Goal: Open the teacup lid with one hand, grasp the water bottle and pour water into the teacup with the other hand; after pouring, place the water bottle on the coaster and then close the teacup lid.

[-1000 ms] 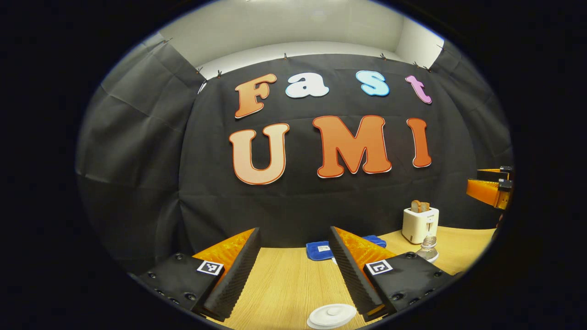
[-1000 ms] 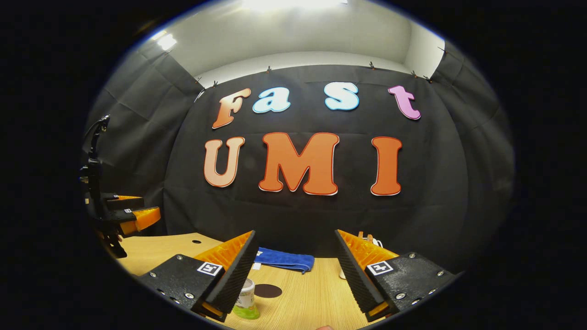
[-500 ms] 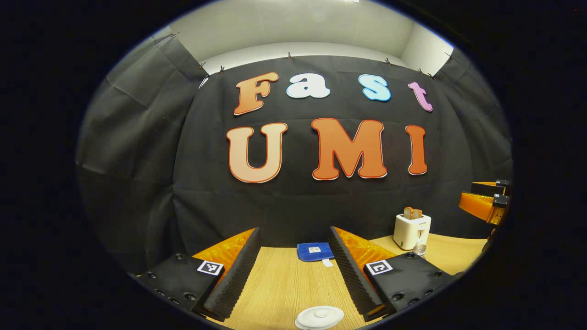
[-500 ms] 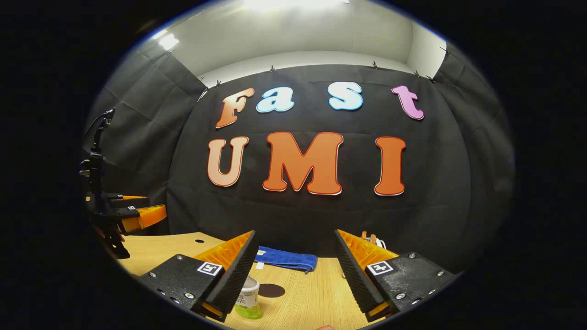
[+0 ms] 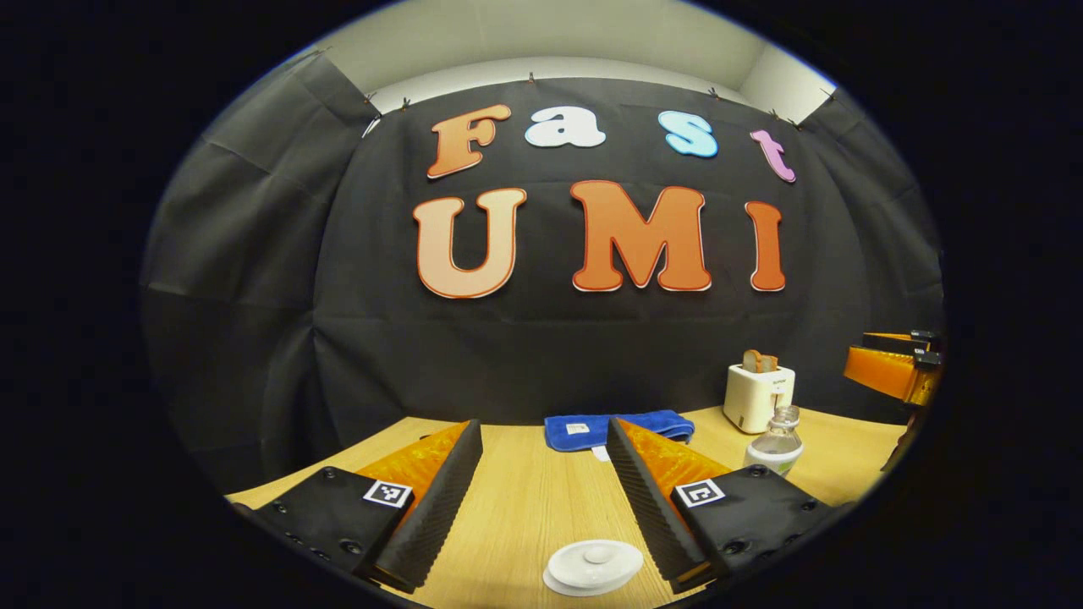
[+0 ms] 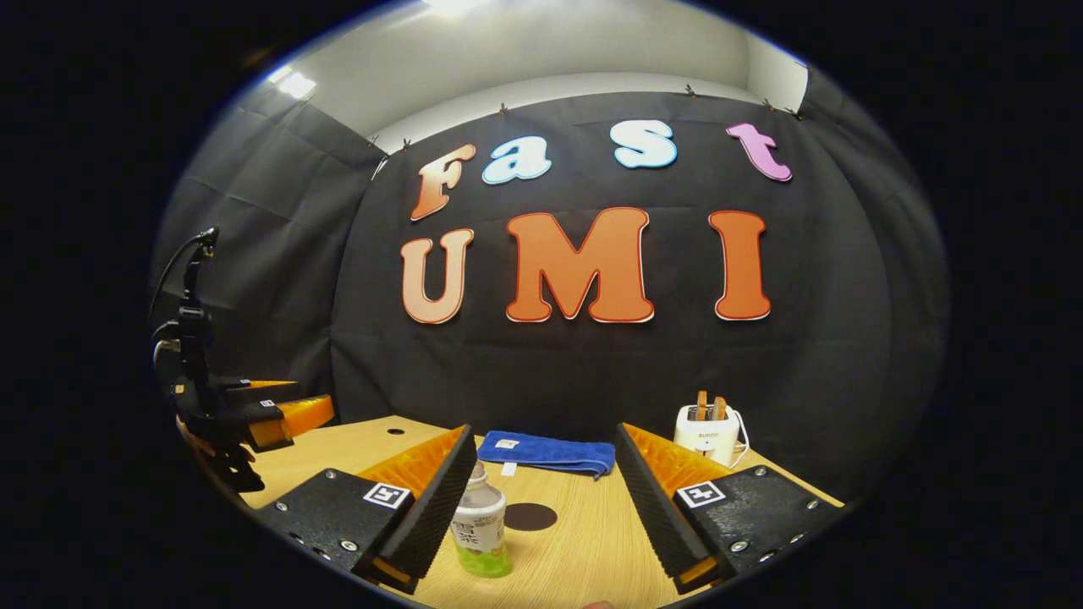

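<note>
While both claws hang above the wooden table (image 5: 525, 507), each stands wide apart and holds nothing. Left gripper (image 5: 541, 499): the white teacup lid (image 5: 594, 565) lies near, between its fingers, untouched. Right gripper (image 6: 541, 499): the water bottle (image 6: 480, 533) stands upright just beside its left finger; contact cannot be judged. The dark round coaster (image 6: 530, 516) lies just beyond the bottle. Blue towel (image 6: 546, 452) and white toaster (image 6: 709, 433) sit far, by the wall. Bottle label print is too small to read.
</note>
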`<state>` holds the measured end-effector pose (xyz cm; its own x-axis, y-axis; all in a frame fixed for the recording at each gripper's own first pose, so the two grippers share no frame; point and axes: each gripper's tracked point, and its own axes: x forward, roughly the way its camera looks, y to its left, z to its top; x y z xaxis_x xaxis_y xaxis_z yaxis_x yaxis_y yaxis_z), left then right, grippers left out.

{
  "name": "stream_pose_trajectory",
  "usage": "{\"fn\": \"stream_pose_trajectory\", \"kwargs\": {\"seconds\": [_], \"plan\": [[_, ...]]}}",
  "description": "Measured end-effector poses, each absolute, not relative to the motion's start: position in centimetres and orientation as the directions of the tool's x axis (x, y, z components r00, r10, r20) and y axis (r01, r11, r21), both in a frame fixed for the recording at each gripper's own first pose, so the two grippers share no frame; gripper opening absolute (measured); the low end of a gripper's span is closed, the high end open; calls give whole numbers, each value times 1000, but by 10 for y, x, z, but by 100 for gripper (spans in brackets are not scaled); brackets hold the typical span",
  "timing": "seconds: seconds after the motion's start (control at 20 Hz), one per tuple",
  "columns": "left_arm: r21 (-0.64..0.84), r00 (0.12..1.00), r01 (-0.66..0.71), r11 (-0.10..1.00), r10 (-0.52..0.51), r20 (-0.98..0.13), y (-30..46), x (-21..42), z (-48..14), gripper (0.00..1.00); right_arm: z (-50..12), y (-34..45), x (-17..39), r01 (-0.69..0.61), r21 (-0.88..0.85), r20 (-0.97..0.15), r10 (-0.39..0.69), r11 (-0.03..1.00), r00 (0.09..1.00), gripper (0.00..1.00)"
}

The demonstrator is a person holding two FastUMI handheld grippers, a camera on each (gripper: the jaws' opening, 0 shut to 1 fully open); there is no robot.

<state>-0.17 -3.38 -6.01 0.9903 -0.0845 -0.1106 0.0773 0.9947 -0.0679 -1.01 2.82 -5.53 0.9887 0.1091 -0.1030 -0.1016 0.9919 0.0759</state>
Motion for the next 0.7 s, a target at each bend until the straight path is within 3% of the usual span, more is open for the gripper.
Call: {"fn": "stream_pose_trajectory", "kwargs": {"seconds": [0.7], "plan": [[-66,924,154,986,-167,-344,-65,-15,-162,97,-119,85,-17,-228,119,-247,251,966,936,99]]}}
